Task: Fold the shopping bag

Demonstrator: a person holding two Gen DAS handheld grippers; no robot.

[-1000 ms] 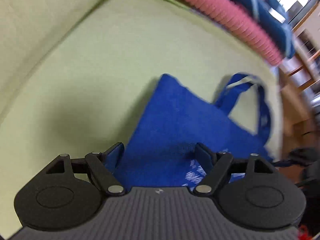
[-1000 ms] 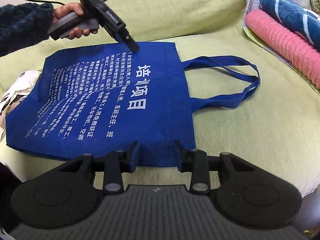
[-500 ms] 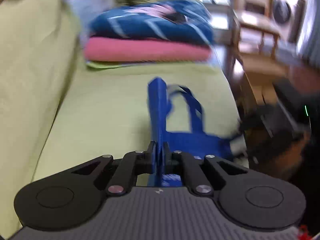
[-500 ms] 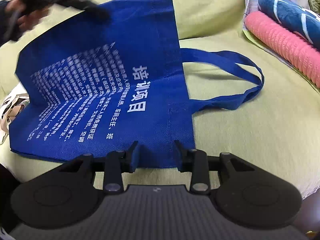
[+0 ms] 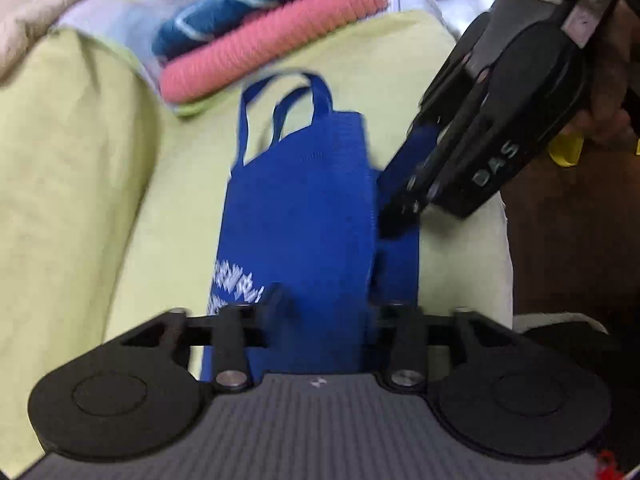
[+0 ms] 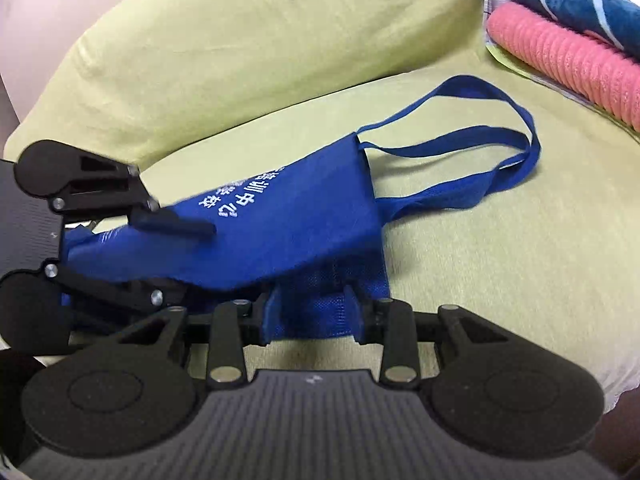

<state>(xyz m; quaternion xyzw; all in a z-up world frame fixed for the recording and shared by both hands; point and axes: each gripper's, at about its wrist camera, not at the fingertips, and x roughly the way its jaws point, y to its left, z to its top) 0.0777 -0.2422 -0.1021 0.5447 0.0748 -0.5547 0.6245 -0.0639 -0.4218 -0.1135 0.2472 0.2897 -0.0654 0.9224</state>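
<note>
The left tongs [image 6: 176,256] come in from the left edge of the right wrist view, fingers [image 6: 172,222] apart, one above and one below the folded-over flap of the blue shopping bag [image 6: 288,224]. The bag lies on the yellow-green sofa cushion [image 6: 500,280] (white lettering now on top), its handles [image 6: 500,152] trailing toward the pink rolled blanket [image 6: 568,56]. The right tongs [image 6: 310,314] stand parted too, straddling the bag's near edge without pinching it.
</note>
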